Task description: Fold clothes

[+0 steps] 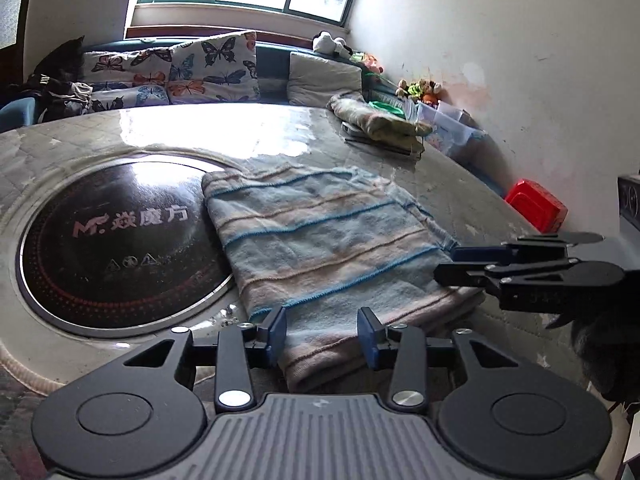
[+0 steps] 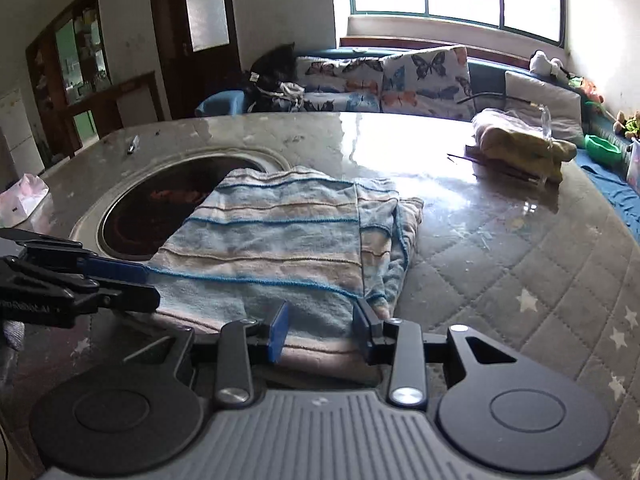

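Note:
A folded towel (image 1: 320, 240) with blue and beige stripes lies flat on the padded table, its left part over a round black hob (image 1: 120, 248). My left gripper (image 1: 323, 334) sits at the towel's near edge. Its jaws are apart, and flat fabric lies between the blue pads. In the right wrist view the same towel (image 2: 280, 240) shows a loose fold along its right side. My right gripper (image 2: 323, 330) straddles the near right corner the same way, jaws apart. Each gripper shows in the other's view: the right gripper (image 1: 456, 266) at the towel's right edge, the left gripper (image 2: 144, 284) at its left edge.
A second folded cloth (image 1: 380, 120) lies at the table's far right on a flat dark object. A sofa with butterfly cushions (image 1: 200, 68) runs behind the table under a window. A red box (image 1: 536, 204) sits by the right wall. A tissue pack (image 2: 24, 196) lies at the left.

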`<state>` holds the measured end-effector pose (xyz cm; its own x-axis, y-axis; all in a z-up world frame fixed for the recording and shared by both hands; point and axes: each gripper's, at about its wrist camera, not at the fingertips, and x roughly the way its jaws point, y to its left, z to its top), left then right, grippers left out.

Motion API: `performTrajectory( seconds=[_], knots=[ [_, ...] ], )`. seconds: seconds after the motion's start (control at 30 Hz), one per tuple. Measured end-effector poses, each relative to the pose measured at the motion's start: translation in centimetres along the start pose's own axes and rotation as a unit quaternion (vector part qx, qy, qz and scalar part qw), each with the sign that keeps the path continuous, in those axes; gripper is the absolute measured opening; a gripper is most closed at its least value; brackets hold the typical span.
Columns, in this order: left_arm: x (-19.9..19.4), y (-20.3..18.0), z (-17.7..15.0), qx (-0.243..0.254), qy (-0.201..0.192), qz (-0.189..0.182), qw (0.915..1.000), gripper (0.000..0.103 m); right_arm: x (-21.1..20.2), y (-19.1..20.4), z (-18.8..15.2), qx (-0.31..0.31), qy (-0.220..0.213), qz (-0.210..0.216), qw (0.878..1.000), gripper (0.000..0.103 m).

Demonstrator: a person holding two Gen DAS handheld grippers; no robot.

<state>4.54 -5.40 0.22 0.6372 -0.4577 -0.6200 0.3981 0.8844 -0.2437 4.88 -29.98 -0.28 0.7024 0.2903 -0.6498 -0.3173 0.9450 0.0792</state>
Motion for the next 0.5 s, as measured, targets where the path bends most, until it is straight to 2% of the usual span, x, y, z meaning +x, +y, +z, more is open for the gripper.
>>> performTrajectory(
  seconds=[0.17, 0.33, 0.5],
  knots=[
    [-0.3, 1.2, 0.5, -0.021, -0.01, 0.016, 0.9996, 0.043, -1.2, 0.9, -0.2, -0.012, -0.015, 0.0, 1.0, 0.039],
    [0.8, 1.9, -0.6, -0.036, 0.016, 0.021, 0.999, 0.043, -0.7, 1.2, -0.8, -0.012, -0.004, -0.005, 1.0, 0.039],
    [0.7, 1.9, -0.6, -0.04, 0.016, 0.022, 0.9988, 0.044, -1.4, 1.6, -0.5, -0.019, -0.01, -0.009, 1.0, 0.041]
  ],
)
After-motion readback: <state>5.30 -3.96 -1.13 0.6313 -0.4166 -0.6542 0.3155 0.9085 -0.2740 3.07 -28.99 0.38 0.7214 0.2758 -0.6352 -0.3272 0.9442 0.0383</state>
